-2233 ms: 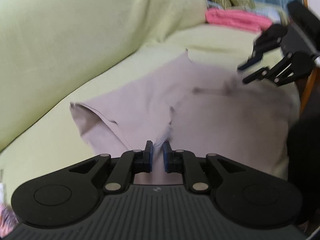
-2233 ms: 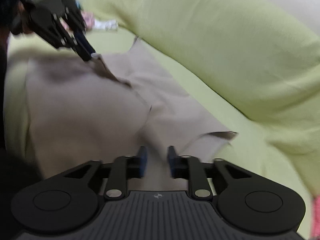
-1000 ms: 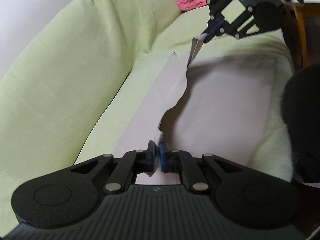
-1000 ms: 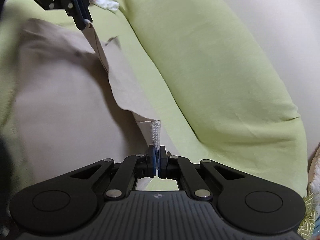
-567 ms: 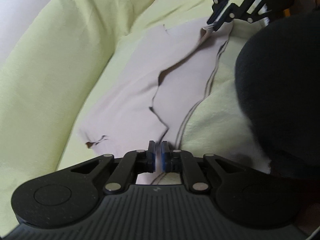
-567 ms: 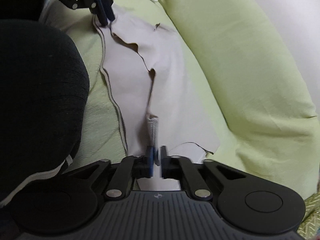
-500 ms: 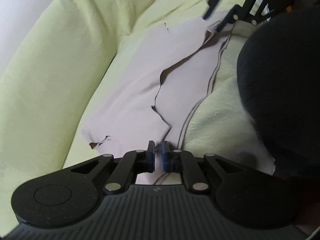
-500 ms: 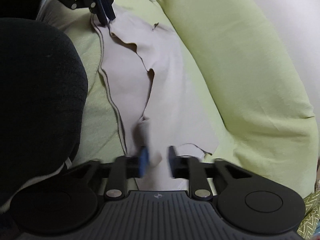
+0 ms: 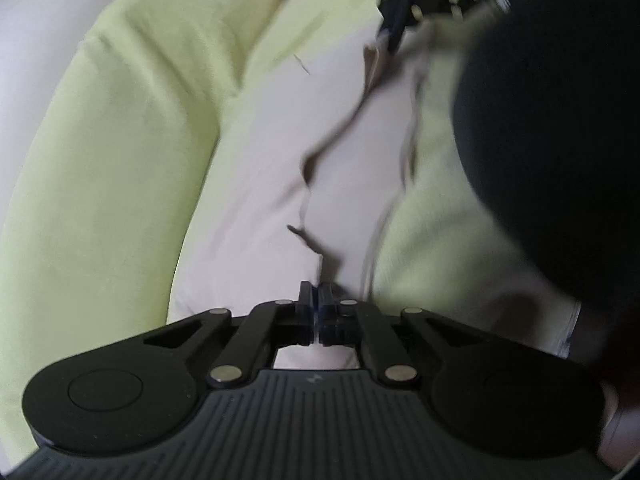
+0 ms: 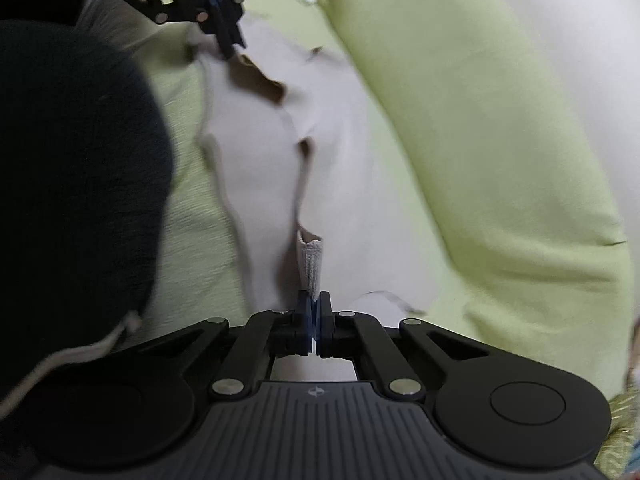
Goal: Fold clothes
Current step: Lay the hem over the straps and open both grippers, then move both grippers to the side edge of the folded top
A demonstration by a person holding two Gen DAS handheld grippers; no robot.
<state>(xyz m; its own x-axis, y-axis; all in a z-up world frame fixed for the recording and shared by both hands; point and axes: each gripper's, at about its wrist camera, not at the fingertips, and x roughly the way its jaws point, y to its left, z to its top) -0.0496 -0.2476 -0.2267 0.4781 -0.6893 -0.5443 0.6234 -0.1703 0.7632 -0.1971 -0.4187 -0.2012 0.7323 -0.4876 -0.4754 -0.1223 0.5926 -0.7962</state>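
Nearest us, our right gripper (image 10: pixel 314 300) is clamped on a ribbed hem of the beige garment (image 10: pixel 260 184); our left gripper (image 9: pixel 319 294) pinches its other end. It lies doubled along the green sofa seat (image 9: pixel 432 216). We judge a lengthwise fold in hand; next, lay the edges aligned. Motion blur hides the garment's type.

right tool (image 10: pixel 314 312): clamped on beige garment (image 10: pixel 260 184) hem | left tool (image 10: pixel 228 40): gripping far edge
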